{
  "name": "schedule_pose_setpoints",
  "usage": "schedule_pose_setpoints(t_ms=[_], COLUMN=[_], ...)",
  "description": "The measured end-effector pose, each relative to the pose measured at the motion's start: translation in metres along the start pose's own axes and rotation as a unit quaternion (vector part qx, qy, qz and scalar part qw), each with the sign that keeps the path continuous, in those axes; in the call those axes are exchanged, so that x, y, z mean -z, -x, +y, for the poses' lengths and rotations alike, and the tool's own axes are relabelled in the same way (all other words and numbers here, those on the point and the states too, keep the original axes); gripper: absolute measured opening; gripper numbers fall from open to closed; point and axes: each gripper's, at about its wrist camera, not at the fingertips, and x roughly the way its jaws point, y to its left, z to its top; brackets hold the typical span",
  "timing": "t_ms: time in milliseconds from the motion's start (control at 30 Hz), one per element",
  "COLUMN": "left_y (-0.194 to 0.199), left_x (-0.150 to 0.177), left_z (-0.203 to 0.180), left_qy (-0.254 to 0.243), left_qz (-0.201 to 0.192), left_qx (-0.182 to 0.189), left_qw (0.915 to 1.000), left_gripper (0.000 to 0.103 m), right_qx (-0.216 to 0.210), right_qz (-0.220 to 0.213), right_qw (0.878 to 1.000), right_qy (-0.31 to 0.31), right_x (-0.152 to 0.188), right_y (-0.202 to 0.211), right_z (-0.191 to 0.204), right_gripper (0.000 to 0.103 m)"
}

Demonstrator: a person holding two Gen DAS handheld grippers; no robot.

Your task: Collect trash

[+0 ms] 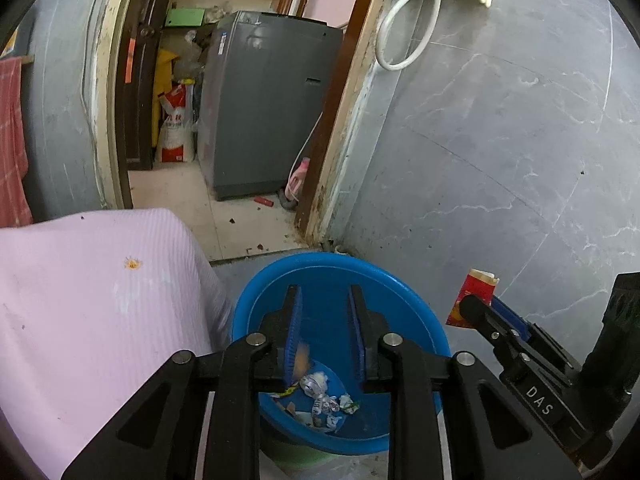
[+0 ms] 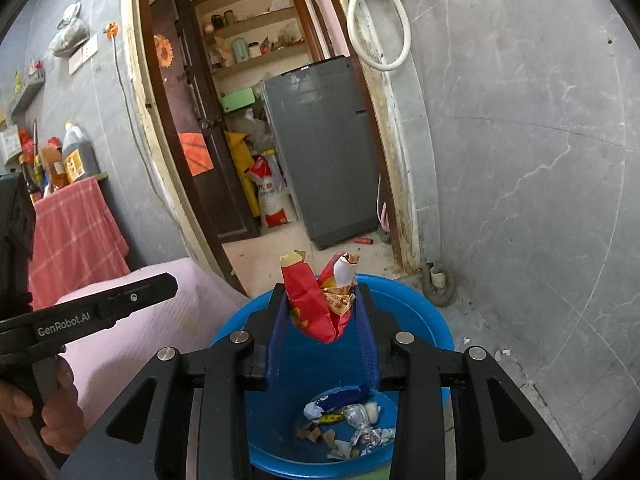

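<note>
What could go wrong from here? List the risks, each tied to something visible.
1. The red wrapper sits at the very fingertips of the right hand-held gripper, near the far rim of the blue basin; it might drop onto the floor.
2. A blurred orange scrap lies against one pad of the left hand-held gripper; it may cling.
3. Both grippers crowd the basin and could bump.

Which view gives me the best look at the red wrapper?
The right wrist view: the red wrapper sits centred between the right gripper fingers, above the blue basin. The left wrist view shows only part of it, at the right, behind a finger.
</note>
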Motion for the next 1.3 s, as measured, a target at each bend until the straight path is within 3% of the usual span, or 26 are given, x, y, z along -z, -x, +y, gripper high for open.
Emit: schedule_pose_setpoints(t_ms=[100,200,333,500,567,667,767,833,1067,1300], left_y=[0.0,0.0,0.006,0.016,0.019,0.032,0.043,0.054,0.09,0.128], left_x=[-0.001,-0.002,-0.004,-0.007,-0.01,-0.011,-0.013,-0.015,-0.019,-0.015], left_z=[0.0,-0.001,0.003,0.009,0.009,0.014,0.018,0.019,0.019,0.014], left_qy=[0.002,0.004,0.008,0.014,0.017,0.022,0.027,0.029,0.02,0.011], left_qz=[-0.002,-0.005,-0.017,-0.027,-0.03,-0.044,-0.051,-0.061,-0.102,-0.134], left_qx=[-0.002,-0.002,-0.01,-0.018,-0.021,-0.029,-0.031,-0.038,-0.061,-0.073], left_qw=[1.0,1.0,0.9998,0.9994,0.9992,0.9984,0.9979,0.997,0.9928,0.9883], left_gripper=[0.031,0.032,0.045,0.046,0.052,0.058,0.062,0.076,0.097,0.101], right_qx=[0.0,-0.001,-0.002,-0.007,-0.008,-0.008,-0.008,-0.007,-0.004,-0.005], right_qz=[0.003,0.006,0.002,-0.009,-0.016,-0.034,-0.049,-0.057,-0.079,-0.093], right_qw=[1.0,1.0,1.0,1.0,1.0,0.999,0.999,0.998,0.997,0.996], right_qy=[-0.001,-0.001,-0.005,-0.011,-0.01,-0.014,-0.014,-0.011,-0.005,0.016], right_x=[0.0,0.0,-0.001,-0.003,-0.006,-0.011,-0.018,-0.023,-0.036,-0.037], right_y=[-0.002,-0.004,-0.004,0.001,0.005,0.015,0.027,0.033,0.058,0.09], right_z=[0.001,0.002,0.002,0.003,0.004,0.006,0.01,0.012,0.023,0.04], right_gripper=[0.035,0.037,0.046,0.055,0.057,0.071,0.076,0.082,0.103,0.103])
